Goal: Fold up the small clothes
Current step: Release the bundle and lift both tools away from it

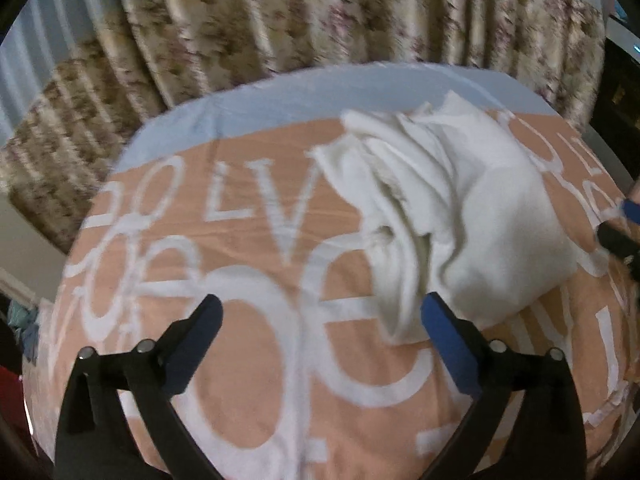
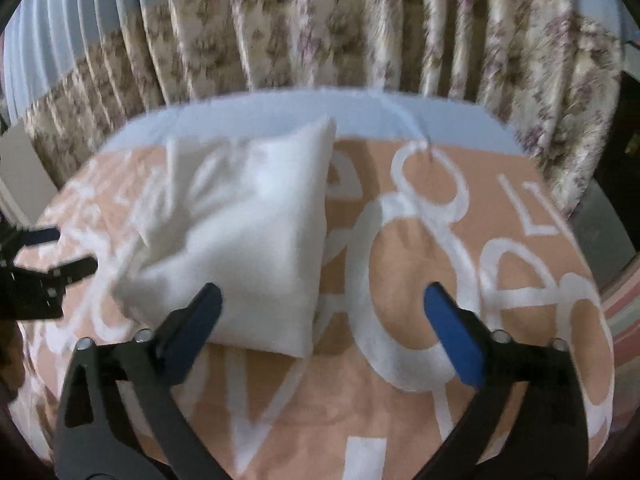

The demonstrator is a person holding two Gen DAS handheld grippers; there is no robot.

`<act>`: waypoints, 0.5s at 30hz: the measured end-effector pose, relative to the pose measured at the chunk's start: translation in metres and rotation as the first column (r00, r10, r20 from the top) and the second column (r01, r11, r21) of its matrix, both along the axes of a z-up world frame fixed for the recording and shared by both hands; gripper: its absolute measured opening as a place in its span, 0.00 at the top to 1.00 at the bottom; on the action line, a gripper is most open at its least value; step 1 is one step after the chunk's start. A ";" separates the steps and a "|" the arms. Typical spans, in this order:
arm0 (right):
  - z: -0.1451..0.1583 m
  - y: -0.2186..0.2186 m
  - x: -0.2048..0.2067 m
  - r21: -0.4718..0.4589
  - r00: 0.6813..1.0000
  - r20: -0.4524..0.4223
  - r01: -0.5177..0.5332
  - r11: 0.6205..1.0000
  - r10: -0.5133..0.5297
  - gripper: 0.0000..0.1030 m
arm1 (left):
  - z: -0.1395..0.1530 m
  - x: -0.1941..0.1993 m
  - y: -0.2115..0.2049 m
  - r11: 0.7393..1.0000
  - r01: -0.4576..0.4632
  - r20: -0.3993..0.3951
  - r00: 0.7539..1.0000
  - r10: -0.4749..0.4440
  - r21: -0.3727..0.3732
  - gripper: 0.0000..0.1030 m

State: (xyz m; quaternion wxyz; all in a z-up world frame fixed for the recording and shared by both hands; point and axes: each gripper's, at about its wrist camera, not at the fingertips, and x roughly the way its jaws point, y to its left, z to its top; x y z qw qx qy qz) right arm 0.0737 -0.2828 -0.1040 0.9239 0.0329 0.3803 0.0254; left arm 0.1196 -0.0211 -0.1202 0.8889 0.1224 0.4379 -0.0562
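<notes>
A small white garment lies bunched and partly folded on a peach bedspread with big white letters. In the left wrist view it is ahead and to the right, its near edge by my right fingertip. My left gripper is open and empty above the spread. In the right wrist view the garment lies ahead and to the left, smooth on its right side. My right gripper is open and empty, its left finger over the garment's near edge. Each gripper shows at the edge of the other's view.
Flowered curtains hang behind the bed. A pale blue sheet band runs along the bed's far edge. Dark furniture stands at the right. The bedspread spreads wide around the garment.
</notes>
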 end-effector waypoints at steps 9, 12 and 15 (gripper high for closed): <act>0.043 0.026 -0.038 -0.003 0.995 0.060 0.082 0.997 -0.082 0.03 | 0.034 -0.041 0.015 0.999 -0.051 0.100 0.994 0.048 0.019 0.02; 0.052 0.034 -0.050 -0.008 0.991 0.086 0.108 0.994 -0.106 0.03 | 0.047 -0.054 0.014 0.999 -0.047 0.124 0.991 0.046 0.004 0.02; 0.063 0.041 -0.059 -0.014 0.988 0.102 0.118 0.993 -0.116 0.03 | 0.059 -0.065 0.012 0.999 -0.050 0.140 0.989 0.051 -0.011 0.02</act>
